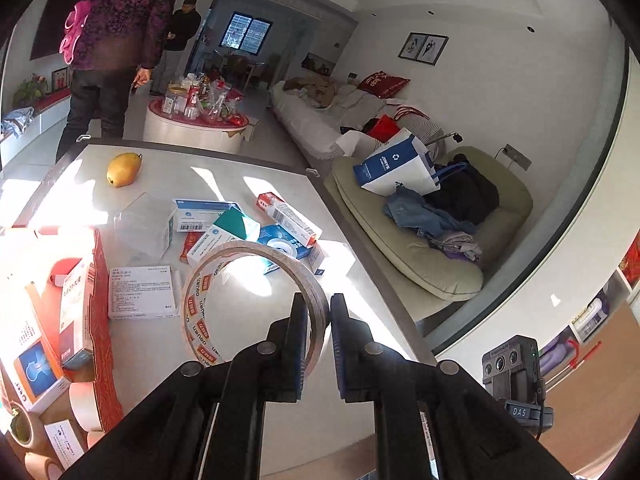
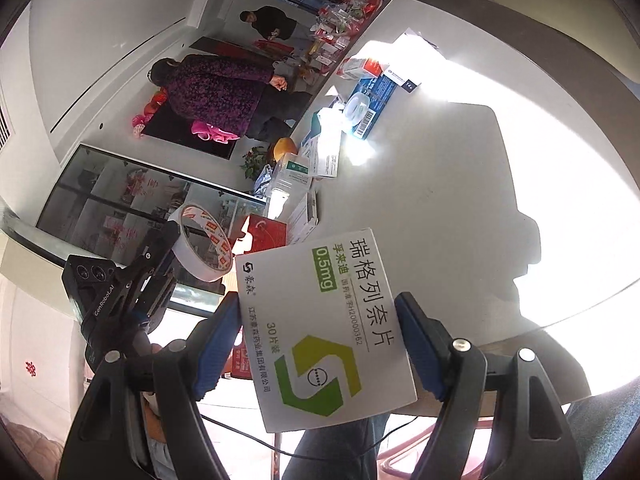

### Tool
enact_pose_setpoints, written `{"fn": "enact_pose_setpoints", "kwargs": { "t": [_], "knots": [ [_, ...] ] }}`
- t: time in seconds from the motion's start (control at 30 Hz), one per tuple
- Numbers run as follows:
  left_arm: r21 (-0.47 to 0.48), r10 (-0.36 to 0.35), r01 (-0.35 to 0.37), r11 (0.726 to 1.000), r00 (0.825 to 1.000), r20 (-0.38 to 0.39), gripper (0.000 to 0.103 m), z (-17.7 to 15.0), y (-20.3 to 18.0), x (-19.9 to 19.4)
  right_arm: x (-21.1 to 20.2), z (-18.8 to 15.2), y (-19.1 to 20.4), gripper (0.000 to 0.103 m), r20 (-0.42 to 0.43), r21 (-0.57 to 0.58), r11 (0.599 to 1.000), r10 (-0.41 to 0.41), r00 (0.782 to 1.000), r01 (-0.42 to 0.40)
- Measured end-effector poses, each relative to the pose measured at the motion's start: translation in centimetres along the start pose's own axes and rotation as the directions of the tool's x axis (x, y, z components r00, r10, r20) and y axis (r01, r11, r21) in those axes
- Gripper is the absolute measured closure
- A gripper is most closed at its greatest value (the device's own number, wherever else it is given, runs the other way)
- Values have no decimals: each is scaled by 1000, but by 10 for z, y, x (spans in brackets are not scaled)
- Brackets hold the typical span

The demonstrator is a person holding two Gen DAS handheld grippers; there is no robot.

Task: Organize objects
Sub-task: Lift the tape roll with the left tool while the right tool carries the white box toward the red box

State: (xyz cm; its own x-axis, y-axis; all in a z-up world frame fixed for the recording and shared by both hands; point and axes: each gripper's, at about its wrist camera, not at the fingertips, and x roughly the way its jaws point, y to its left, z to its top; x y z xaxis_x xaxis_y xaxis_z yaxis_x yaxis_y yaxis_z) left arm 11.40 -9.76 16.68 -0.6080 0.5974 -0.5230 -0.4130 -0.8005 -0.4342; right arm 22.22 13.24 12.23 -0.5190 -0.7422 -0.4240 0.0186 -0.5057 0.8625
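My left gripper [image 1: 318, 312] is shut on the rim of a clear tape roll [image 1: 208, 276] with red labels inside, held up above the grey table [image 1: 360, 272]. The same tape roll [image 2: 204, 248] shows in the right wrist view, clamped by the left gripper [image 2: 170, 240]. My right gripper [image 2: 320, 312] is shut on a white medicine box [image 2: 324, 328] with green logo and Chinese print, held over the table's near edge. Several medicine boxes [image 1: 240, 224] lie scattered on the table. A red carton [image 1: 92, 320] at the left holds boxes and tape rolls.
A yellow mango [image 1: 124, 169] lies at the table's far side, beside a clear plastic box [image 1: 144, 228]. Two people [image 1: 120, 40] stand beyond the table near a round low table [image 1: 196, 128] full of items. A sofa [image 1: 420, 216] with clothes and bags sits to the right.
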Motion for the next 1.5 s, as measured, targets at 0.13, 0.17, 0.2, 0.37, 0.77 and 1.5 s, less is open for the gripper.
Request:
{"fn": "enact_pose_setpoints", "kwargs": {
  "t": [0.13, 0.17, 0.2, 0.37, 0.77, 1.5],
  "knots": [
    [-43, 26, -25, 999, 999, 35, 91, -5, 21, -29, 5, -12, 14, 26, -9, -8, 1000, 7, 1000, -7],
    [-53, 36, -34, 998, 999, 41, 91, -7, 27, -36, 7, -15, 17, 26, -12, -10, 1000, 8, 1000, -8],
    [-63, 47, -44, 997, 998, 47, 91, -8, 34, -42, 9, -19, 20, 26, -15, -12, 1000, 9, 1000, -10],
    [-117, 106, -96, 988, 991, 81, 91, -14, 60, -68, 21, -28, 33, 26, -46, -32, 999, 21, 999, -23],
    [-146, 162, -145, 979, 980, 113, 91, -9, 74, -85, 25, -33, 24, 26, -45, -9, 998, 63, 997, -64],
    [-156, 146, -120, 980, 975, 168, 91, -13, 70, -110, 15, -45, 13, 26, -30, 48, 995, 88, 996, -86]
  ]
}}
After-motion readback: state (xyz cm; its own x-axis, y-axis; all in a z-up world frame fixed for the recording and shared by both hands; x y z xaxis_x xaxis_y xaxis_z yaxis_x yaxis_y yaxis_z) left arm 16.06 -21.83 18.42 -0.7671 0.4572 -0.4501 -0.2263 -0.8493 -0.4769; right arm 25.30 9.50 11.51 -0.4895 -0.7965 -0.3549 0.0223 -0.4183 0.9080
